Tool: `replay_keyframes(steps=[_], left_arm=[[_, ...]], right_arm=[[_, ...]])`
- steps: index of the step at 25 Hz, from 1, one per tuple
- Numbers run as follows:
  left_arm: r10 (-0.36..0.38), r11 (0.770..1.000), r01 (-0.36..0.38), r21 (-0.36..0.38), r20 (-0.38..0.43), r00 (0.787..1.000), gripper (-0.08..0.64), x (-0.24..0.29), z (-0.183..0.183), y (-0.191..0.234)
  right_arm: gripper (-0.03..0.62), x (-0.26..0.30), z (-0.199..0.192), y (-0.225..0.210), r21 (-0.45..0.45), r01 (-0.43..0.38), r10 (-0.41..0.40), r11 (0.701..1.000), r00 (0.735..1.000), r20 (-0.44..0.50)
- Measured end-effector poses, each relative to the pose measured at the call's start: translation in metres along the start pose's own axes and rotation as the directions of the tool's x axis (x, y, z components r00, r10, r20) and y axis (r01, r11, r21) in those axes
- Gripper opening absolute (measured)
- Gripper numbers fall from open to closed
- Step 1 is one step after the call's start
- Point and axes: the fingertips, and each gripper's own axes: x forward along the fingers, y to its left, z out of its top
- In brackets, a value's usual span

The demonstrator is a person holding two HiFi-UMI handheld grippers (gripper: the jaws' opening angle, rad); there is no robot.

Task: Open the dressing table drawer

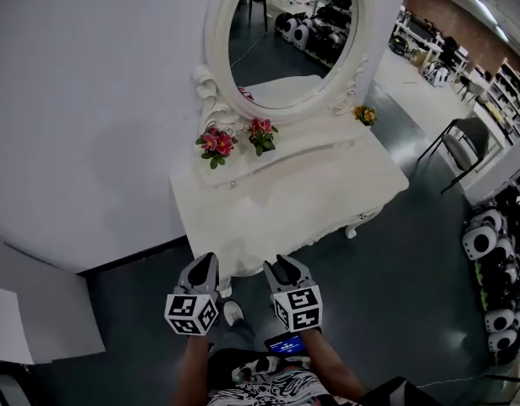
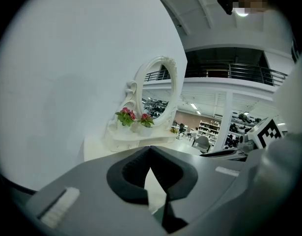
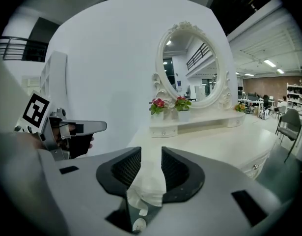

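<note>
Drawer (image 3: 258, 163) sits shut in the front of the white bench (image 1: 285, 201), near us. Our left gripper (image 1: 207, 260) is closed with nothing in it. Our right gripper (image 1: 283, 265) is open.

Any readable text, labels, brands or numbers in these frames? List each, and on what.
No readable text anywhere.
Marker cubes on the left tool and right tool: black-and-white square patterns, no letters.
Blue screen behind the right tool: too small to read.

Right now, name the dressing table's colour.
The dressing table is cream white, clearest in the head view.
</note>
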Motion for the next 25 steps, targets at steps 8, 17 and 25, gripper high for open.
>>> replay_keyframes(steps=[8,17,25], left_arm=[[-0.068,0.998,0.068,-0.001,-0.103,0.992,0.003,0.099,0.002,0.078],[-0.086,0.996,0.084,-0.017,-0.161,0.983,0.003,0.155,-0.001,0.121],[-0.089,0.995,0.097,0.025,-0.214,0.973,0.003,0.185,-0.01,0.132]], right_arm=[[0.143,0.111,0.033,-0.025,-0.008,0.081,-0.081,0.997,0.994,-0.07],[0.16,0.183,0.047,-0.036,-0.031,0.09,-0.093,0.995,0.989,-0.119],[0.16,0.222,0.045,-0.042,-0.034,0.055,-0.06,0.998,0.987,-0.15]])
